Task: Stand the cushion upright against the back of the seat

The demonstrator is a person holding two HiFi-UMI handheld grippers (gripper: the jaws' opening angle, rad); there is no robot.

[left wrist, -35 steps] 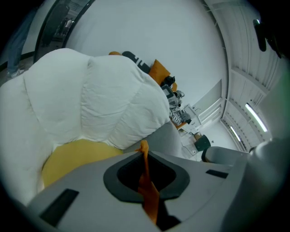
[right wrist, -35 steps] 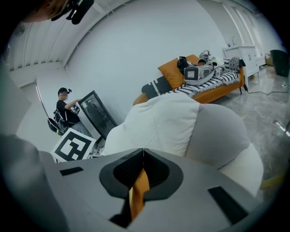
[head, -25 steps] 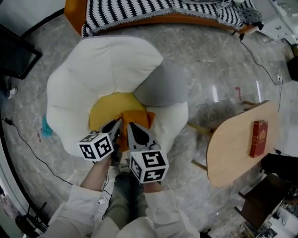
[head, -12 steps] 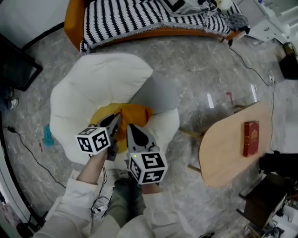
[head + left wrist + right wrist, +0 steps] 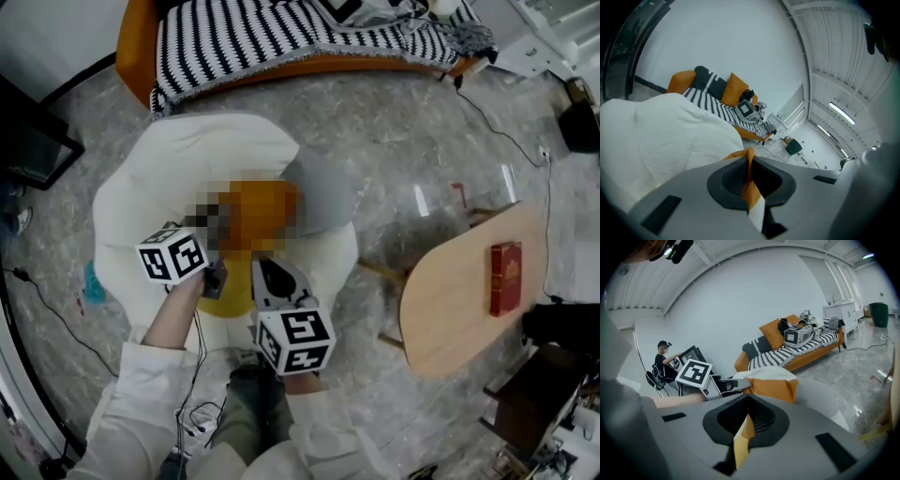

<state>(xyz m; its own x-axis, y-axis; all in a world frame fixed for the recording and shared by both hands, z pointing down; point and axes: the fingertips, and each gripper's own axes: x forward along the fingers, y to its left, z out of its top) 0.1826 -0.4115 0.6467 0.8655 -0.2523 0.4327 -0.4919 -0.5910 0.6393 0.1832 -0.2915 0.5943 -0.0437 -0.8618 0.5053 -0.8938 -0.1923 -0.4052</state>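
The cushion (image 5: 232, 298), orange on one face and yellow on the other, is lifted off the white beanbag seat (image 5: 178, 159); a mosaic patch covers its upper part. My left gripper (image 5: 214, 231) is shut on the cushion's top corner, with orange fabric (image 5: 751, 180) pinched between its pads. My right gripper (image 5: 262, 269) is shut on a lower edge, where yellow and orange fabric (image 5: 742, 430) shows between the jaws. From the right gripper view the cushion (image 5: 771, 387) stands slanted in front of the seat's back, with the left gripper (image 5: 739, 386) at its corner.
A grey cushion (image 5: 326, 192) rests on the seat's right side. Behind stands an orange sofa with a striped throw (image 5: 281, 33). An oval wooden table (image 5: 450, 309) with a red book (image 5: 503, 278) is at the right. Cables trail over the marble floor. A person (image 5: 663, 359) sits far left.
The left gripper has risen and moved towards the seat's back, pulling the cushion's corner up with it. The cushion now stands steeper. The right gripper has risen a little, keeping its hold.
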